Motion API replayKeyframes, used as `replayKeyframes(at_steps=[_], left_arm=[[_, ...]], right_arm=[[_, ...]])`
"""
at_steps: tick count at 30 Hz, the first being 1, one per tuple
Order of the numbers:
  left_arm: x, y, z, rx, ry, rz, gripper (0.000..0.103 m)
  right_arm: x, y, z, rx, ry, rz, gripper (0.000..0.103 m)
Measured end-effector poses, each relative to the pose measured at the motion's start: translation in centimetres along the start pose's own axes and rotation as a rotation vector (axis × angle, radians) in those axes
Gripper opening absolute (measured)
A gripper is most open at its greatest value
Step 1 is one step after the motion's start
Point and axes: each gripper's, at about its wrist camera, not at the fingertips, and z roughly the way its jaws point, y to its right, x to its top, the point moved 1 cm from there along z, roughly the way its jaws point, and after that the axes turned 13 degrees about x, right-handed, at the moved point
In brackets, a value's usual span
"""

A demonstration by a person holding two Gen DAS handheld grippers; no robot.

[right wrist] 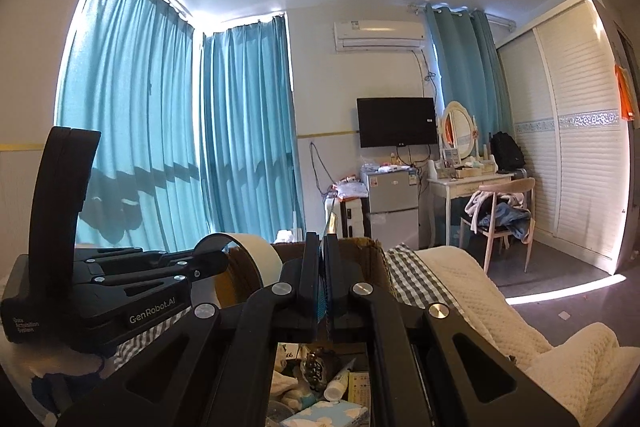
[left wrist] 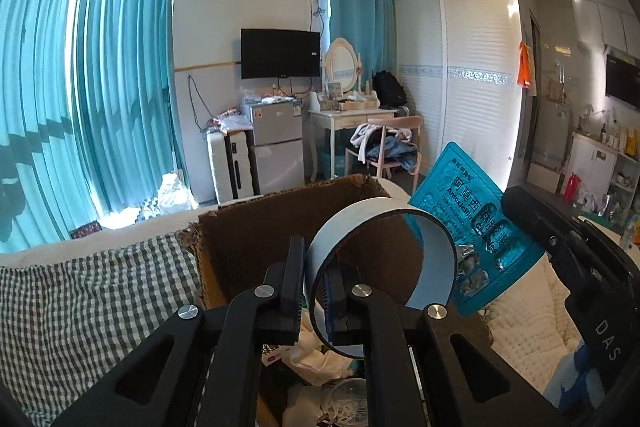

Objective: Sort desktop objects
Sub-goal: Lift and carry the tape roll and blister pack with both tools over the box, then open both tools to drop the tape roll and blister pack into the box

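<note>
Item one: my left claw (left wrist: 316, 291) is clamping the tape roll (left wrist: 380, 259) wall, centre frame, above the cardboard box (left wrist: 248, 227). Item two: my right claw (right wrist: 323, 287) is pinching an amoxicillin blister card (left wrist: 476, 227) edge-on. Step: depositing. Next: I am judging both need lowering inside before release.

Left gripper (left wrist: 318, 283) clamped on the wall of a tape ring (left wrist: 380, 259), pointing slightly downward. Right gripper (right wrist: 322, 267) pinched flat on a thin blister card (left wrist: 476, 227), pointing nearly level. Side by side, both angled toward the same spot.
</note>
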Motion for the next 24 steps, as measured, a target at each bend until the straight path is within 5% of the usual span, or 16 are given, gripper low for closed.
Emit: replayKeyframes(at_steps=[13,14,16,18,24], left_arm=[[-2.9,0.1,5.8,0.032,-0.101,0.008,0.013],[-2.9,0.0,5.9,0.040,-0.107,0.004,0.019],[-2.9,-0.1,5.9,0.047,-0.113,-0.006,0.032],[-2.8,-0.2,5.4,0.065,-0.102,-0.012,0.048],[-2.0,-0.9,3.0,0.080,-0.063,-0.024,0.064]], right_arm=[[-3.1,1.6,4.9,-0.015,-0.163,0.025,0.002],[-3.3,1.7,5.0,-0.051,-0.180,0.013,0.005],[-3.2,1.3,4.7,-0.131,-0.184,-0.031,0.025],[-2.7,1.2,3.8,-0.127,-0.149,-0.035,0.054],[-1.6,1.2,2.1,-0.109,-0.101,-0.016,0.057]])
